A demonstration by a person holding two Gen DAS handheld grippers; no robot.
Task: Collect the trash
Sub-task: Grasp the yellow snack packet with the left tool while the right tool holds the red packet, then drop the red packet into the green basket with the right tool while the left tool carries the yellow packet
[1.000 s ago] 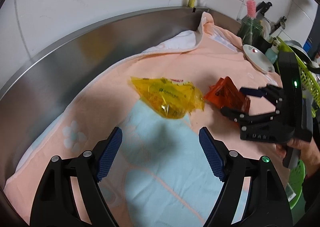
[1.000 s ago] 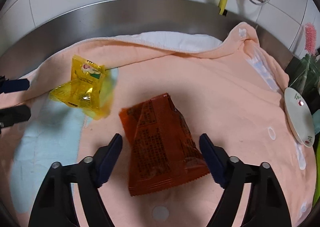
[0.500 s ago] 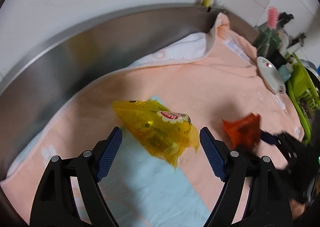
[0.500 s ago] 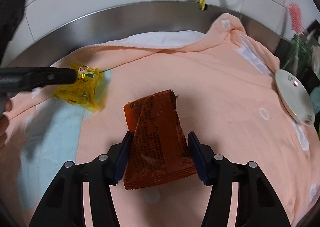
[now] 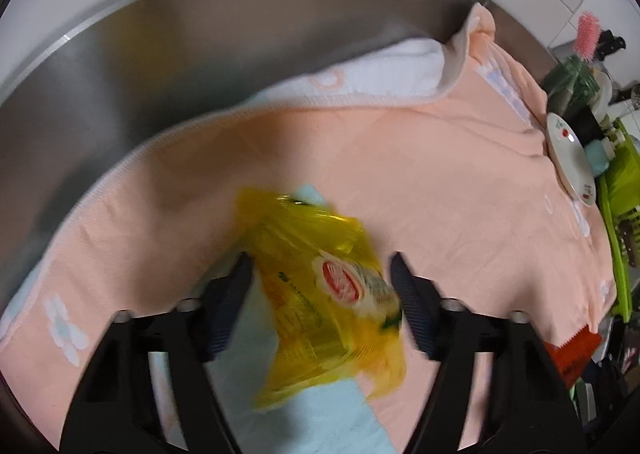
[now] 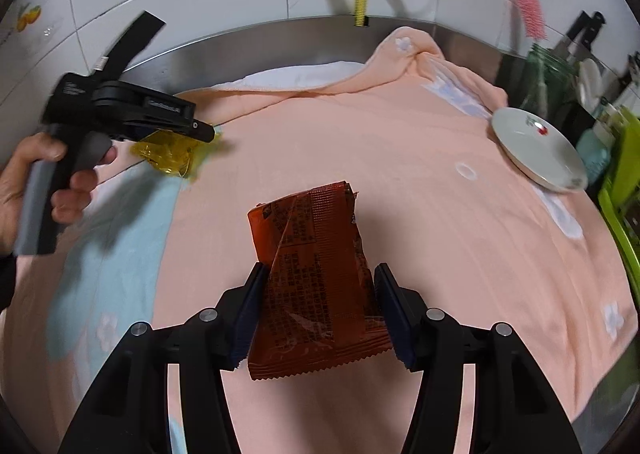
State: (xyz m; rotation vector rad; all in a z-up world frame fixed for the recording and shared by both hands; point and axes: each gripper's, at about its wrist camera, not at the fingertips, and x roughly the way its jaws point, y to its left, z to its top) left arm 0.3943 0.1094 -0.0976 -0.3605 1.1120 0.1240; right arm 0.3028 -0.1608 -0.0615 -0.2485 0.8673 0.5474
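In the left wrist view, the left gripper [image 5: 320, 296] has narrowed around the yellow wrapper [image 5: 324, 294], lower centre, where it was wide a second ago. In the right wrist view, the right gripper [image 6: 318, 314] has clamped the orange wrapper [image 6: 316, 278] at centre; both pieces now look ready to lift off the towel [image 6: 400, 174].

Bright even indoor light; strong fisheye curvature, dark corners; yellow wrapper [image 5: 324, 294] motion-blurred, orange wrapper [image 6: 316, 286] sharp
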